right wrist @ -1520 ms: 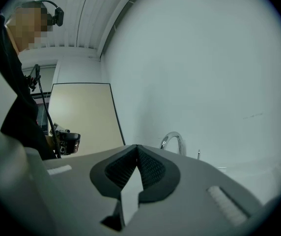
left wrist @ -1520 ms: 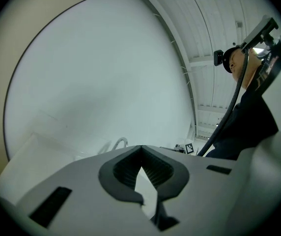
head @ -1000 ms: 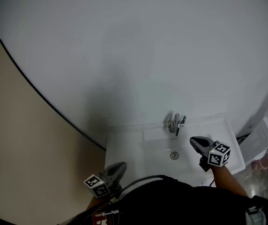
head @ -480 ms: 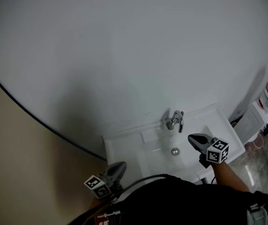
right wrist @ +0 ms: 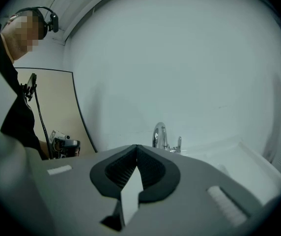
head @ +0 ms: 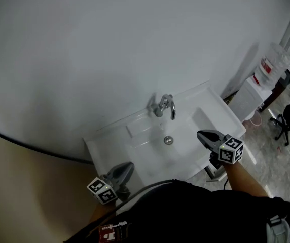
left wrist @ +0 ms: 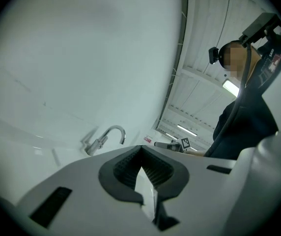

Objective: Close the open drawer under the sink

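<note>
Approach stage: I hold the left gripper (head: 129, 166) and right gripper (head: 202, 134), both pinched together and empty, above the white sink (head: 221, 110). The drawer beneath is unseen, so I judge the next move is a reach down to its front.

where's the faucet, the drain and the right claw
faucet (head: 163, 106), head view, on its curved spout
drain (head: 168, 140), head view, on its metal ring
right claw (head: 201, 133), head view, at its closed tips

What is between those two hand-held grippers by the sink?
In the head view, only bare white sink basin, its drain just beyond, lies between left hand-held gripper and right hand-held gripper.
</note>
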A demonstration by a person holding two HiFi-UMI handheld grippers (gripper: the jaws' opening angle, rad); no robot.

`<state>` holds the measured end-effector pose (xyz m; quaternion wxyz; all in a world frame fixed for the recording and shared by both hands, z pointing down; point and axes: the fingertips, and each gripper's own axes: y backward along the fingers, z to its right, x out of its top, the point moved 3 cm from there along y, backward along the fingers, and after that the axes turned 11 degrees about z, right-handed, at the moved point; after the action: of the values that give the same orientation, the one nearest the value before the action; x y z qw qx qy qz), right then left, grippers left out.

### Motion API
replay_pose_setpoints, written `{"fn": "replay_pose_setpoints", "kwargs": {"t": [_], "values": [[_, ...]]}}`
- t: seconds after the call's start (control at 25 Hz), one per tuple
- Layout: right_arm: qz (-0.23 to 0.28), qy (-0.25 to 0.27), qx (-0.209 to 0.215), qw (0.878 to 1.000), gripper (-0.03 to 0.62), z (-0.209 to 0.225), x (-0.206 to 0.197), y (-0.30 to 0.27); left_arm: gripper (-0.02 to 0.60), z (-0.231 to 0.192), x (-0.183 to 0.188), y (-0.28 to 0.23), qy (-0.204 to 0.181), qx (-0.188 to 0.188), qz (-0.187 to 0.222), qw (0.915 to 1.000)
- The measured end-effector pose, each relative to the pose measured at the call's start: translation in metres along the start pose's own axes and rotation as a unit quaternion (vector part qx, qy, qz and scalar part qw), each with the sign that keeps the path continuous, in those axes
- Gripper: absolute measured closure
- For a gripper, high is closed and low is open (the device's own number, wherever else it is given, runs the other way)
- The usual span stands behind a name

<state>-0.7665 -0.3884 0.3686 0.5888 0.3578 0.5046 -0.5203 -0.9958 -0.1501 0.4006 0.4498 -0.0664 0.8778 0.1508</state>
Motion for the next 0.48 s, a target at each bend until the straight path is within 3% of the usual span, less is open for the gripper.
{"fn": "replay_pose_setpoints", "kwargs": {"t": [0.32,0.48], "values": [[0.030,-0.018,-0.031,0.999,0.592,0.057,-0.016,0.079,0.581,0.048,-0.045,-0.087,-0.022,-0.035,-0.060,0.9973],[0.038,-0.022,-0.040,0.998,0.592,0.104,-0.024,0.132,0.581,0.079,-0.077,-0.142,-0.027,-0.033,-0.066,0.9969]]}}
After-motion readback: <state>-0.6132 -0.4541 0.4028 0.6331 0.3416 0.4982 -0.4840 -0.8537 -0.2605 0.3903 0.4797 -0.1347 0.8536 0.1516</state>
